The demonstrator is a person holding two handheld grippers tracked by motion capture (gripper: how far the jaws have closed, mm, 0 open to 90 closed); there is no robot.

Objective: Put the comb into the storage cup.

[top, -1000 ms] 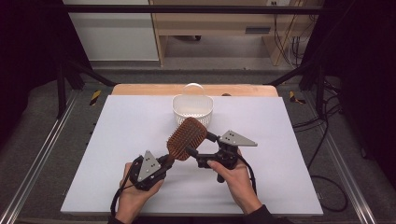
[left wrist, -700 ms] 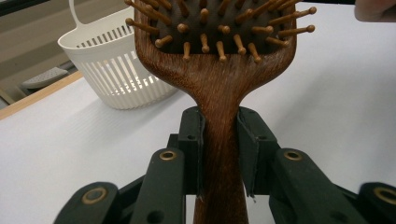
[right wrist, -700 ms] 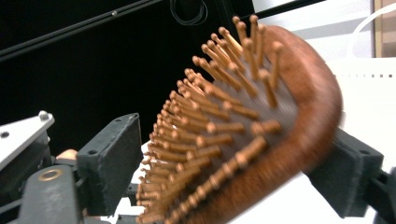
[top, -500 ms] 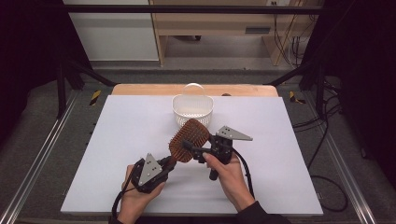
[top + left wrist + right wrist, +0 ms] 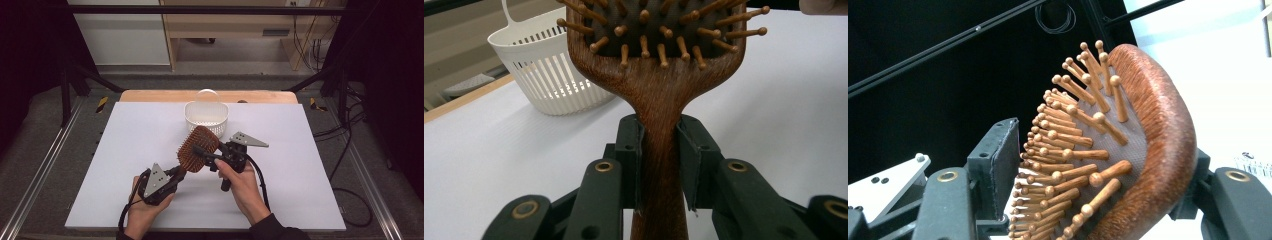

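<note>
Right gripper [image 5: 200,151] jaws, closing, now straddle the hairbrush [image 5: 197,149] head.

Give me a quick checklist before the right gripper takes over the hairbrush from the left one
1. left gripper clamped on the handle of the hairbrush: ok.
2. right gripper straddling the brush head, one jaw on the bristle side, the other behind the wooden back: ok.
3. Right jaws have just been closing; firm pressure on the head: cannot tell.
4. Brush lifted off the table: ok.
5. white basket upright, apart from both grippers: ok.
</note>
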